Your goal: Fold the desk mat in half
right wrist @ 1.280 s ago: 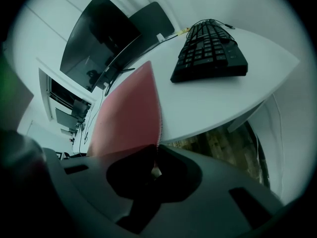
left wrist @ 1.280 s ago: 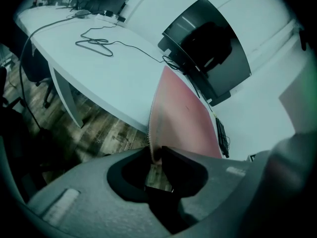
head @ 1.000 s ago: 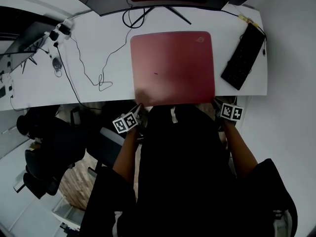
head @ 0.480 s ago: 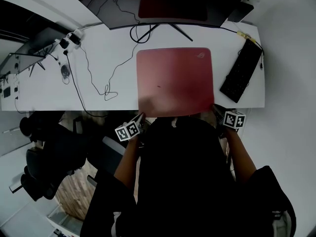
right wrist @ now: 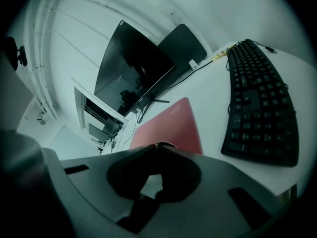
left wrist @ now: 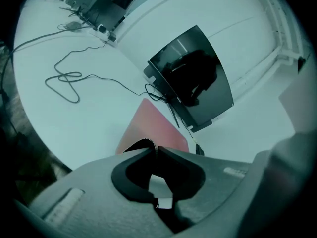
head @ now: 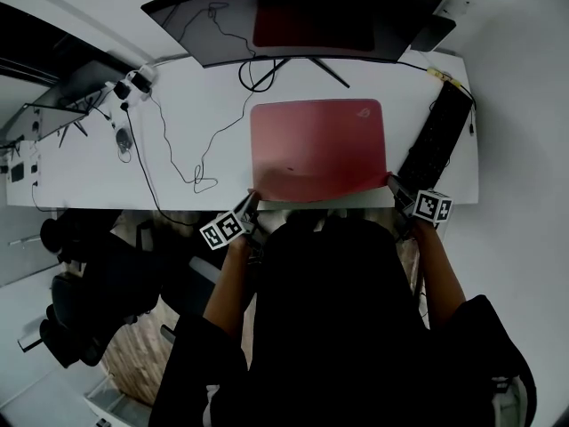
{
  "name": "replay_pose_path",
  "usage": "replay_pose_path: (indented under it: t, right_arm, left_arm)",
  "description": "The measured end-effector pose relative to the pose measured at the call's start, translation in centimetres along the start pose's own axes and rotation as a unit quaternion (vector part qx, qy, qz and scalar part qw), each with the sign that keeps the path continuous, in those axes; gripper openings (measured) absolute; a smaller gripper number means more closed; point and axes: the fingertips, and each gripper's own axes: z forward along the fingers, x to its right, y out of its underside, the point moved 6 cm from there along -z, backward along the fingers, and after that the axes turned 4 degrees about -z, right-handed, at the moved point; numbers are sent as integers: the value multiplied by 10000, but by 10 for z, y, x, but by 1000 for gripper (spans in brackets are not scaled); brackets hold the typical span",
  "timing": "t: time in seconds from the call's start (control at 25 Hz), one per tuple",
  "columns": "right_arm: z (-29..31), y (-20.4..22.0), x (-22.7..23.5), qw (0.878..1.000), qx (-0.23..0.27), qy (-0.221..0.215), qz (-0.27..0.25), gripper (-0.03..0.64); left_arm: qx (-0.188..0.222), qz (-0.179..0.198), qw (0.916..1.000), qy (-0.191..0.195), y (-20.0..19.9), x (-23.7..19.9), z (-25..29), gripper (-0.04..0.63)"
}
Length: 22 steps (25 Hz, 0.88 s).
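Desk mat (head: 318,145), red, on the white surface (head: 107,172) before the monitor (head: 302,16), near edge lifted: my left tool (head: 252,201) and right tool (head: 392,183) each pinch a near corner, and I judge both should travel level and together toward the far edge to fold it squarely.

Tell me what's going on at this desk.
A person at the white desk holds a gripper in each hand. The left gripper is shut on the near left corner of the red desk mat, the right gripper on its near right corner. The near edge is raised off the desk while the far part lies flat; the fold is not yet made. A keyboard lies to the mat's right.
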Motion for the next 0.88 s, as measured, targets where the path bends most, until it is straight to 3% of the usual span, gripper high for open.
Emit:
replay_pose_path:
  t: [0.4, 0.6, 0.88]
  right_arm:
    - [26, -51, 3, 9985, 443, -58, 330, 18]
    - [43, -71, 14, 9993, 333, 77, 172, 21]
    - [75, -96, 28, 9988, 327, 290, 204, 23]
  left_arm:
    - [243, 157, 9994, 189, -68, 22, 44, 35]
    - [164, 308, 9992, 200, -93, 30, 70, 35]
    - [139, 205, 9997, 86, -117, 24, 103, 37]
